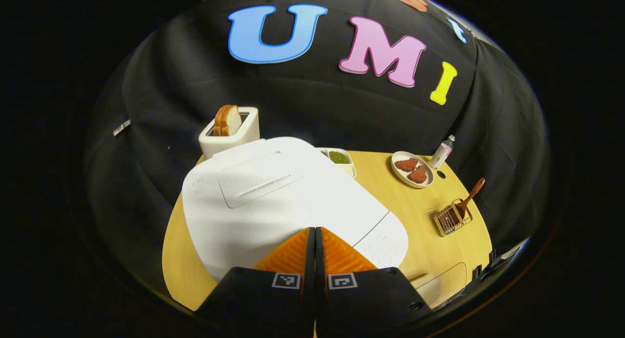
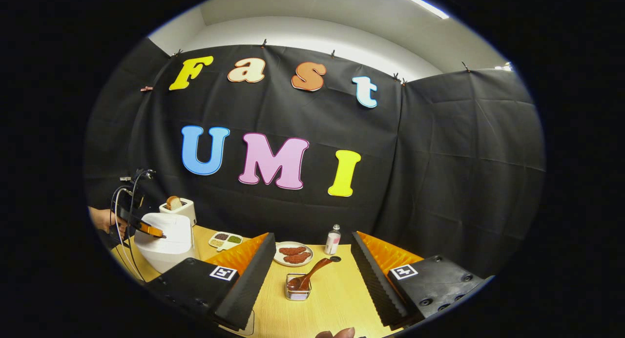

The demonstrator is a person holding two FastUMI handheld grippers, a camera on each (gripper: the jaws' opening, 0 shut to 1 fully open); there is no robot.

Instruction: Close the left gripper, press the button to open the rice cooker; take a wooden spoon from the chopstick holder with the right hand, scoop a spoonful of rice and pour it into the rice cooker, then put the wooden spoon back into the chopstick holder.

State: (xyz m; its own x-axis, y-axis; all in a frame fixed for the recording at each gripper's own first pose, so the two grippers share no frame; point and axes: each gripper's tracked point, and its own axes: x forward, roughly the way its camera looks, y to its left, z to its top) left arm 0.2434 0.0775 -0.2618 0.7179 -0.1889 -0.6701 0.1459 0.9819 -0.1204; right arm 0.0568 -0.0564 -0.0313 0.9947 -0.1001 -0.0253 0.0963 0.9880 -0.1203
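Left gripper (image 1: 315, 235): fingers pressed together with nothing between them, tips over the near front of the rice cooker's lid; seen from the right gripper view (image 2: 158, 234) it hangs at the far left, held by a hand (image 2: 103, 220), its tip at the cooker's top.
Right gripper (image 2: 312, 252): fingers spread wide, holding nothing, hovering above the table with the chopstick holder between them and farther off.
Rice cooker (image 1: 273, 201): white, lid down, on the left part of the table; control panel (image 1: 385, 242) at its near right edge.
Wooden spoon (image 2: 307, 274): stands in the chopstick holder, bowl down, handle leaning to the upper right.
Chopstick holder (image 2: 298, 288): wire basket on the table's near middle in the right gripper view; at the right side (image 1: 453, 218) in the left gripper view.
Grain tray (image 2: 225, 239): white divided dish just right of the cooker, with green and dark grains.
Toaster (image 1: 230, 133): white, behind the cooker, a bread slice (image 1: 228, 119) sticking up.
Plate (image 1: 412, 168): two reddish-brown patties, far right of centre.
Bottle (image 1: 442, 152): small, just beside the plate.
Table (image 1: 429, 260): light wood.
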